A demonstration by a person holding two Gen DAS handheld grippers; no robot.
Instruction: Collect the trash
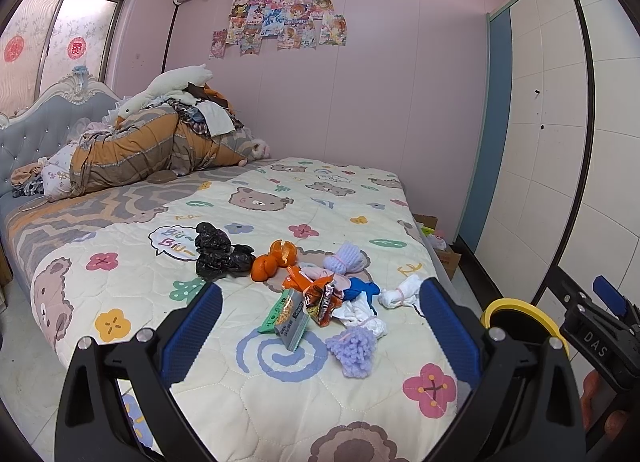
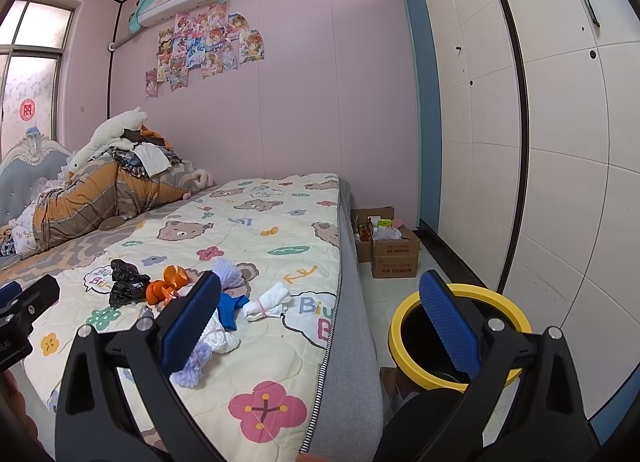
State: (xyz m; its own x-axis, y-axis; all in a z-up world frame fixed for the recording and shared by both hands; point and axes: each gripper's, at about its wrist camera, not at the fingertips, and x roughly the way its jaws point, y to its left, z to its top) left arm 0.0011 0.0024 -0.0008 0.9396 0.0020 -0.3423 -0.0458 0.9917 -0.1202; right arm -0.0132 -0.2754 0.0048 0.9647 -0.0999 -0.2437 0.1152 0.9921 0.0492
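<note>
From the left wrist camera, my left gripper (image 1: 320, 310) hangs over the bed (image 1: 132, 290) with its jaws wide apart, holding nothing. The trash lies mid-quilt in a loose cluster: crumpled black bags (image 1: 220, 250), orange peel (image 1: 276, 258) just beside them, and snack wrappers (image 1: 304, 306) nearest me, mixed among rolled socks (image 1: 400, 292) that I judge aren't trash. The wrappers look light, crinkly and slippery, so I'd pinch one by a raised edge. The peel looks soft and likely to tear; I'd take it across the thick curl. The bags should compress easily.

From the right wrist camera, my right gripper (image 2: 320, 310) is also spread open and empty, straddling the bed's edge. The yellow-rimmed bin (image 2: 404, 326) stands on the floor beside the bed; its inside is dark and I can't tell its contents. Cardboard boxes (image 2: 394, 254) beyond hold assorted small items.
</note>
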